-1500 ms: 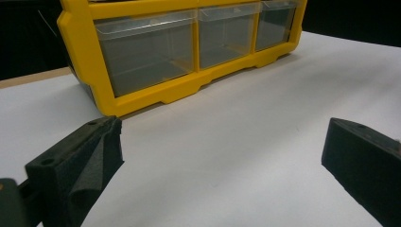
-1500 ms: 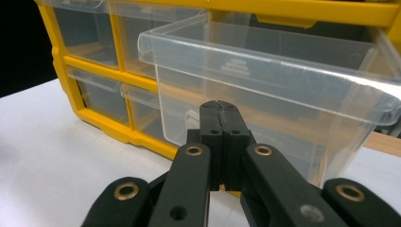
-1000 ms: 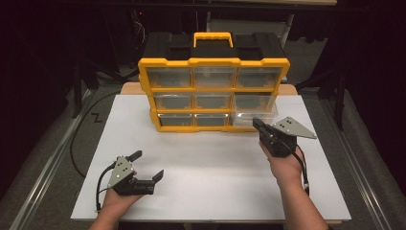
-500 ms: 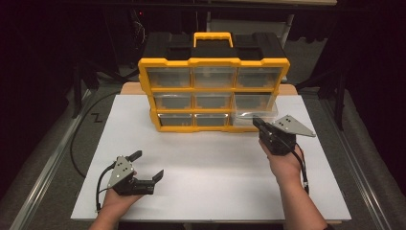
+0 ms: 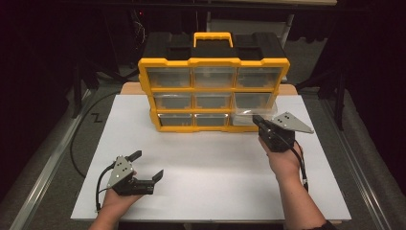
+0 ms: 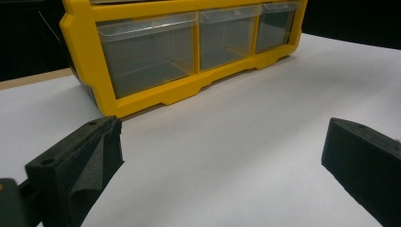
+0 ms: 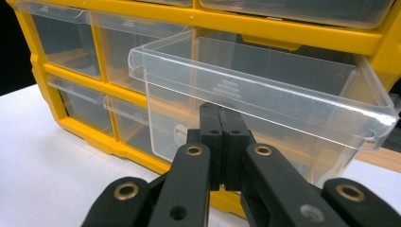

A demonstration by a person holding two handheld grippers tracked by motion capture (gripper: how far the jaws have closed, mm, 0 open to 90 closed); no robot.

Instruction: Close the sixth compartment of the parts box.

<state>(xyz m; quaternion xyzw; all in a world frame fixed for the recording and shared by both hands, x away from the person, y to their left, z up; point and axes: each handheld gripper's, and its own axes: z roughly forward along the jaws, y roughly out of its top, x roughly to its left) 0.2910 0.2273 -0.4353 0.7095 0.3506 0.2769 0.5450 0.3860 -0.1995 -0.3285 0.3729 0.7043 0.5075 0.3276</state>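
We see no change since earlier frame: right gripper (image 5: 257,120) jaws pressed together under lip of clear plastic drawer (image 7: 265,94), pulled partway from bottom-right slot of yellow organiser (image 5: 213,62); left gripper (image 5: 146,166) spread wide, empty, over white tabletop (image 5: 215,163)

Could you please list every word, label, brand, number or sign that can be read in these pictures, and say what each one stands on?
No readable text.
The clear drawer by the right gripper bears a small stack of raised ridges on its front, a moulded grip and not lettering.
The yellow organizer, its black top, the white table sheet and the left gripper carry no word, brand, number or sign that can be made out.
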